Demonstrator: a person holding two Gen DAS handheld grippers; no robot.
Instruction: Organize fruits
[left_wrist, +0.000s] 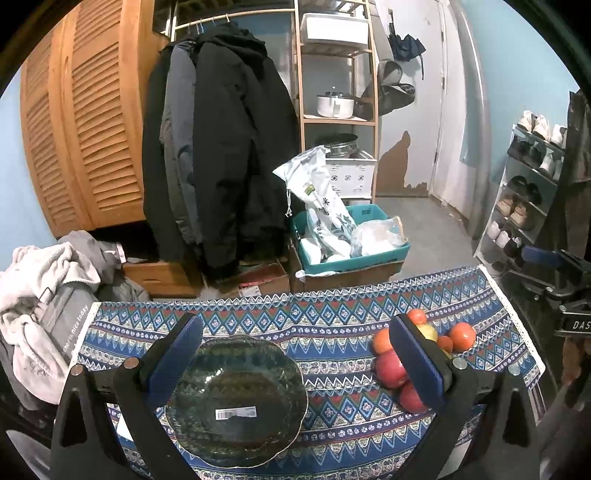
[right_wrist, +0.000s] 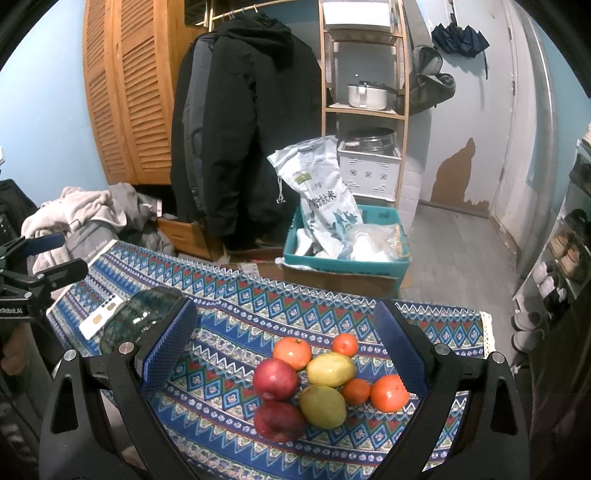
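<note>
On the cloth: you have a pile of 8 fruits (right_wrist: 317, 384) at the right end and an empty plate (left_wrist: 236, 402) at the left, well apart.
Left gripper (left_wrist: 295, 354): jaws wide apart, holding nothing, hovering with the plate between its fingers.
Right gripper (right_wrist: 286, 354): jaws wide apart, empty, framing the pile from above and behind.
Fruit: 2 red apples (right_wrist: 276, 378) at the left of the pile, 2 yellow-green mangoes (right_wrist: 331, 368) in the middle, 4 oranges (right_wrist: 389, 393) at the back and right, most touching one another.
Step in hand: likely your 1st pick, with nothing on the plate yet.
Doing it well: start with an outer piece, such as the right-hand orange or the rear apple, so your fingers don't nudge neighbours and set them rolling.
Grip: close across the widest part, gently; round fruit slips if pinched off-centre.
Plate: it looks glossy with a wavy rim, so set each fruit down low near the middle.
Watch: the cloth edge lies near the pile on the right.
</note>
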